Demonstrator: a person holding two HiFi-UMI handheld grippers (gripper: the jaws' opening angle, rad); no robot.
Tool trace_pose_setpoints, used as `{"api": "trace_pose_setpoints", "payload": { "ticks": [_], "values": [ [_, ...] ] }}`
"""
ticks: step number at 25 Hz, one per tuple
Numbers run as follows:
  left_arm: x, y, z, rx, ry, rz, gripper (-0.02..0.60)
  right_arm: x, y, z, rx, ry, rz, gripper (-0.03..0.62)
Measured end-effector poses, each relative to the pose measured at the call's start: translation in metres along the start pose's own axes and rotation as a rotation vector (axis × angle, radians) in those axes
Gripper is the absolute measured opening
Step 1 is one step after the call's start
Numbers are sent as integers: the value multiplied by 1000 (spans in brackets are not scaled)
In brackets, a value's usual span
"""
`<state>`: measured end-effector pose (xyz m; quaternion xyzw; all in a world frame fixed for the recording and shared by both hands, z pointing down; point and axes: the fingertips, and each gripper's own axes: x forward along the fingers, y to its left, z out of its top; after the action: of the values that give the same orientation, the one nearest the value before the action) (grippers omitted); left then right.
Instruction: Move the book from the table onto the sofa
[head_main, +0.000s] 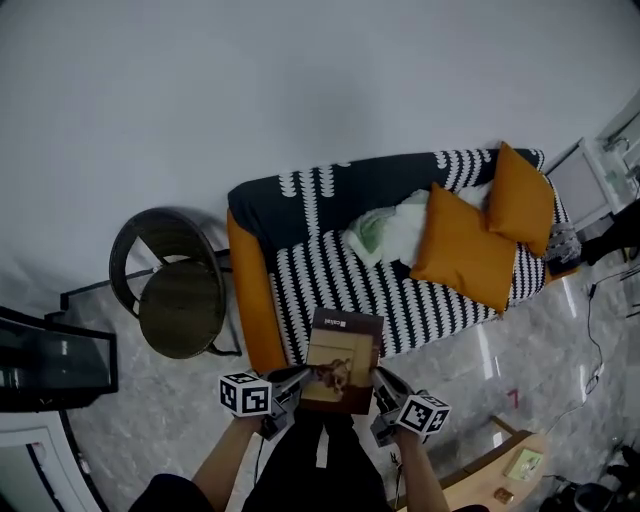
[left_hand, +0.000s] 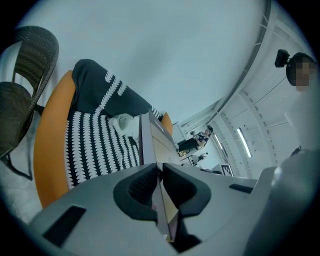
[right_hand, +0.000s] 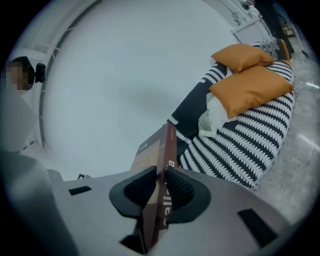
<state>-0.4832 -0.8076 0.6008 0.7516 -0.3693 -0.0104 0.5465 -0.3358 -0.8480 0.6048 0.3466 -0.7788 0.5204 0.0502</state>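
A brown-covered book (head_main: 342, 360) is held in the air between both grippers, just in front of the sofa's (head_main: 330, 275) front edge. My left gripper (head_main: 300, 385) is shut on the book's left side; in the left gripper view the book (left_hand: 152, 145) runs edge-on between the jaws (left_hand: 161, 185). My right gripper (head_main: 385, 395) is shut on its right side, and the book's dark spine (right_hand: 168, 155) passes through that gripper (right_hand: 162, 187). The sofa has a black-and-white patterned cover and orange sides.
Two orange cushions (head_main: 480, 240) and a pale crumpled cloth (head_main: 390, 230) lie on the sofa's right half. A dark wicker chair (head_main: 175, 290) stands left of the sofa. A wooden table corner (head_main: 510, 470) shows at lower right. Grey marbled floor lies around.
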Motion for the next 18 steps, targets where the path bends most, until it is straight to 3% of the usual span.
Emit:
{"api": "trace_pose_setpoints", "payload": {
  "ticks": [7,18],
  "values": [
    [48,30,24,-29,-12,32,48,39,-43,32,32,30,19,81],
    [132,116,49,-72,-19,90,48,121,-131,71,25,88,59,80]
  ]
}}
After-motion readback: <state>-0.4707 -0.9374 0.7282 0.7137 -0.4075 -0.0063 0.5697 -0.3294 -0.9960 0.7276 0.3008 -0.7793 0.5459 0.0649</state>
